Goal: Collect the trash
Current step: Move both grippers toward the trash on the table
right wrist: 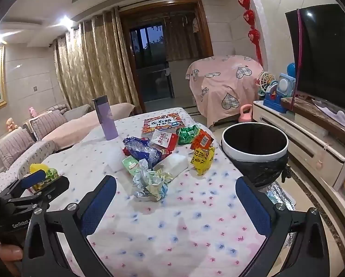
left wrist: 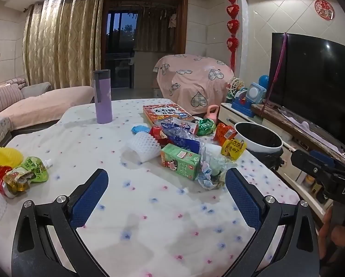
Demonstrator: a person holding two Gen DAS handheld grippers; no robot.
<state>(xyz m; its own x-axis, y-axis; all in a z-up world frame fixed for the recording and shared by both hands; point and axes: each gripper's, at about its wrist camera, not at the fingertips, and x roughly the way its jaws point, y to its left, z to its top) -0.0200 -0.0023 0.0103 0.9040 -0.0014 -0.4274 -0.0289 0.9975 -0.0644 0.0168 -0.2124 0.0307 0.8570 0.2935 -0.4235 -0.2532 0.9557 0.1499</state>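
Note:
A pile of trash lies mid-table: a crumpled pale wrapper (right wrist: 151,182) (left wrist: 210,170), a green drink carton (left wrist: 180,161), a white foam net (left wrist: 143,145), a blue plastic bag (right wrist: 142,150), a yellow packet (right wrist: 202,160), red and green wrappers (right wrist: 188,133). A white bin with a black liner (right wrist: 254,147) (left wrist: 259,139) stands off the table's right edge. My right gripper (right wrist: 175,198) is open and empty, just short of the crumpled wrapper. My left gripper (left wrist: 166,194) is open and empty above the tablecloth, near the carton.
More wrappers and a yellow cup (left wrist: 8,157) lie at the table's left edge. A purple flask (left wrist: 102,97) and a book (left wrist: 165,113) stand at the back. A TV (left wrist: 311,80) and cabinet are on the right, a sofa (right wrist: 56,131) on the left.

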